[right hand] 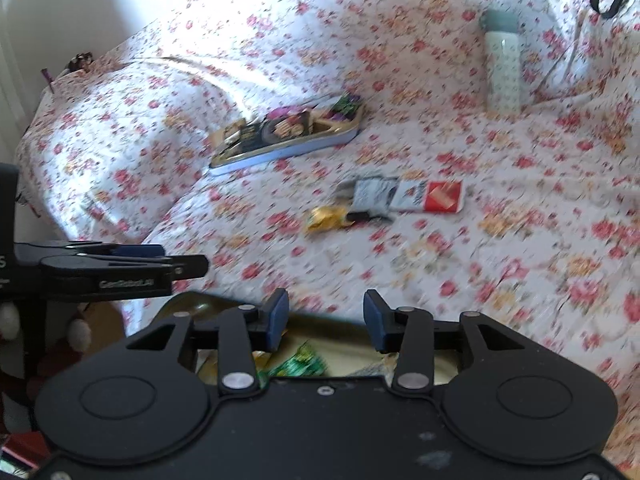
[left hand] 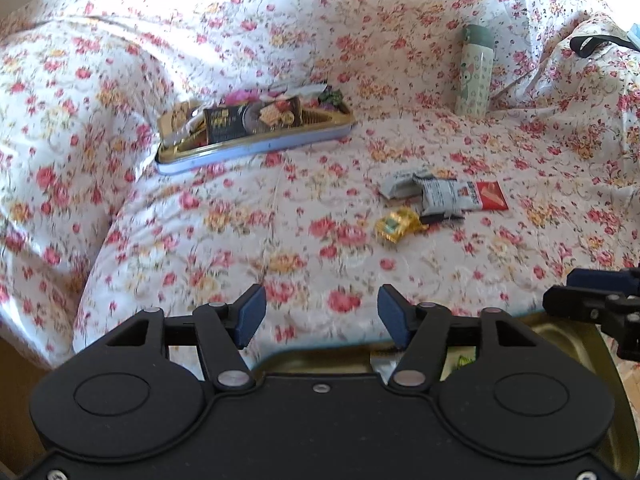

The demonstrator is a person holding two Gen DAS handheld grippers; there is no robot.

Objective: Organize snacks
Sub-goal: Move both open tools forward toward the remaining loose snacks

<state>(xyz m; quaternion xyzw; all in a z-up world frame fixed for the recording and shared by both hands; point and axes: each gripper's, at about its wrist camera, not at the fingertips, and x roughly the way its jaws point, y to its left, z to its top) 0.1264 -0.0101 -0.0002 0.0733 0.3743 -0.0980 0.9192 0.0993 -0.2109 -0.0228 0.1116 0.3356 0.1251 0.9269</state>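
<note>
Both open grippers hover over a gold tin (left hand: 568, 344); snack packets (left hand: 436, 196) lie beyond.

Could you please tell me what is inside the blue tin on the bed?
The blue tin holds snack packets: a dark cracker pack on top, a purple-green wrapper at its far end. Whatever lies beneath them is covered.

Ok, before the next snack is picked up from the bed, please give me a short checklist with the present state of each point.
1. Left gripper jaws open, nothing between: ok.
2. Right gripper jaws open, nothing between: ok.
3. Loose snacks in view, gold packet nearest: ok.
4. Red packet free of the others: not ok, the grey wrapper overlaps it.
5. Room left in the far tin: cannot tell.
6. Bottle upright, apart from the snacks: ok.
</note>
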